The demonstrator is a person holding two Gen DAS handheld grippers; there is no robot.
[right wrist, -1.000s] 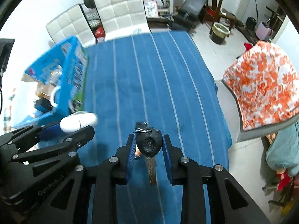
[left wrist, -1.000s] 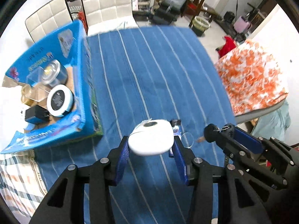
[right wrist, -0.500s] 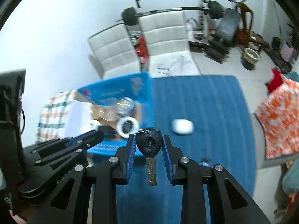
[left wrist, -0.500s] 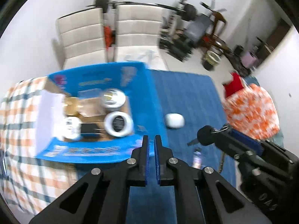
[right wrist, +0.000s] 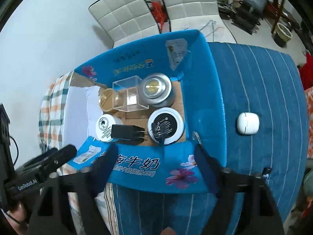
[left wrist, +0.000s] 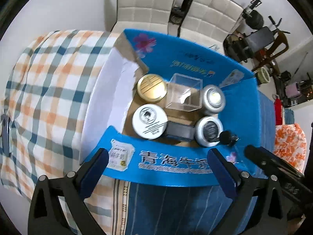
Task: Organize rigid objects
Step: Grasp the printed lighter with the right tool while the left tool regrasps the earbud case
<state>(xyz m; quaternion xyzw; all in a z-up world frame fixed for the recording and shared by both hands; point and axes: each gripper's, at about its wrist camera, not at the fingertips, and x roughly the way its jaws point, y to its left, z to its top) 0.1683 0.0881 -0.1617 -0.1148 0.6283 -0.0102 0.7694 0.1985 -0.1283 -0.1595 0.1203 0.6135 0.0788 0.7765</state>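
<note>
A blue cardboard box (left wrist: 176, 162) (right wrist: 203, 90) holds several tins, a clear plastic cube (left wrist: 184, 93) (right wrist: 130, 94), a black charger (right wrist: 126, 132) and a black key (right wrist: 159, 129) (left wrist: 227, 137). The key lies blurred over the black-lidded tin (right wrist: 166, 126). A white earbud case (right wrist: 248, 122) lies on the blue striped cloth right of the box. My left gripper (left wrist: 158, 166) is open and empty at the box's near wall. My right gripper (right wrist: 156, 156) is open and empty over the same wall.
A checked cloth (left wrist: 45, 90) covers the table left of the box. Blue striped cloth (right wrist: 264, 74) covers the right part. White chairs (right wrist: 156, 9) stand behind the table. An orange patterned cushion (left wrist: 289, 146) is at the right.
Both grippers moved over the box and opened. The right gripper let go of the key, which is now in the box. The white case lies on the cloth, released earlier by the left gripper.
</note>
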